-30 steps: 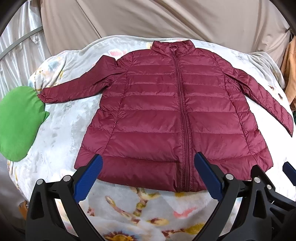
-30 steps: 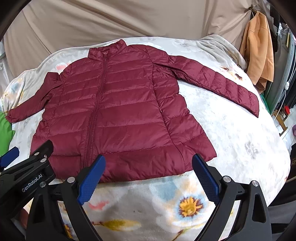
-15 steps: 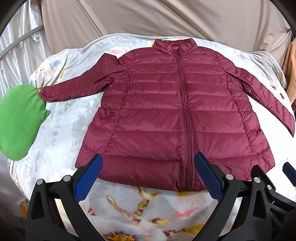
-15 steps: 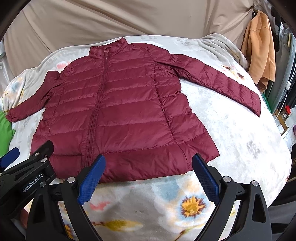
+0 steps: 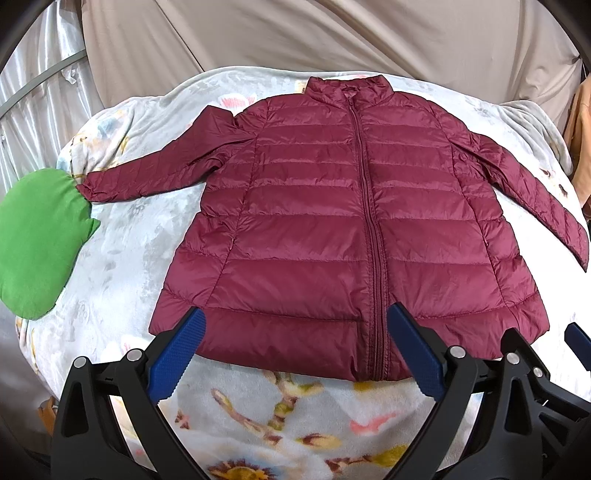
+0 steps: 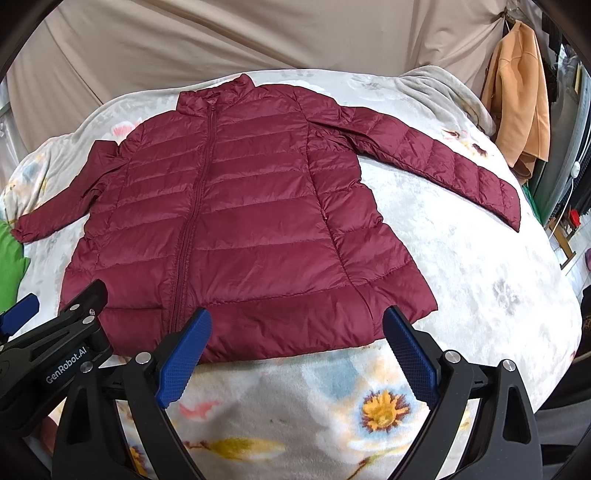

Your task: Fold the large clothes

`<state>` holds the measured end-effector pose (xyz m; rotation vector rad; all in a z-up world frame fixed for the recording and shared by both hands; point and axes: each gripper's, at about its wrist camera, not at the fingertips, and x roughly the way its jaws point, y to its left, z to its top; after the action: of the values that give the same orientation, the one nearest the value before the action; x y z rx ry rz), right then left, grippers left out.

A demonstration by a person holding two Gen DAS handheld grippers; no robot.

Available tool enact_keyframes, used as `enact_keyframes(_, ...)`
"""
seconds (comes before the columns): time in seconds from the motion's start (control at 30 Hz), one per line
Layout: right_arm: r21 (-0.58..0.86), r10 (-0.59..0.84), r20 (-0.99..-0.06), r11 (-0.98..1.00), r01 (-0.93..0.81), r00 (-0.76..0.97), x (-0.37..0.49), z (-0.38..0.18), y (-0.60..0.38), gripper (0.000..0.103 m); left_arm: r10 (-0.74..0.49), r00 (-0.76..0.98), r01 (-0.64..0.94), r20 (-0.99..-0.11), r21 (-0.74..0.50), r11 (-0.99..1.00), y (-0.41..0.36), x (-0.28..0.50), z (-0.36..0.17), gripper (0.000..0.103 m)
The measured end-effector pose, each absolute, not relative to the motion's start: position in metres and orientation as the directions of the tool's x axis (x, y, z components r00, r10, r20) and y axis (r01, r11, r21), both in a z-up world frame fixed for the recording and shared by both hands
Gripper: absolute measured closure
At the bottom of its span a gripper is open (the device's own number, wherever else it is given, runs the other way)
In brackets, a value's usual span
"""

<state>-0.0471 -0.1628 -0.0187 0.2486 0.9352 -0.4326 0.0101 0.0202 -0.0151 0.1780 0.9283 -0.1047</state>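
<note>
A dark red quilted puffer jacket (image 5: 332, 229) lies flat and zipped, front up, on a floral blanket, collar at the far side, both sleeves spread outward. It also shows in the right wrist view (image 6: 236, 221). My left gripper (image 5: 293, 350) is open and empty, hovering just in front of the hem near the zipper's bottom. My right gripper (image 6: 295, 350) is open and empty, in front of the hem's right half. The left gripper's body (image 6: 55, 354) shows at the left of the right wrist view.
The floral blanket (image 5: 122, 266) covers a rounded bed-like surface. A green cushion (image 5: 37, 243) lies at the left edge, touching the left sleeve's cuff. A beige cloth (image 6: 258, 33) hangs behind. An orange coat (image 6: 517, 92) hangs at the far right.
Both grippers have shifted slightly, so the jacket sits a little lower and more to the right in the views. The jacket itself has not moved. Both grippers stay open.
</note>
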Motion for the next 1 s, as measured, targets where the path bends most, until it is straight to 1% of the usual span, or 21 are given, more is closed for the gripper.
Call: enact_keyframes(1.0,0.019,-0.250,-0.821,0.887,0.462,0.514,-0.0463,-0.0184,-0.1632,0.011,-0.012,0.593,0.165,-0.805,0.107,0.981,0.0199,0.0082,-0.0197,0.007)
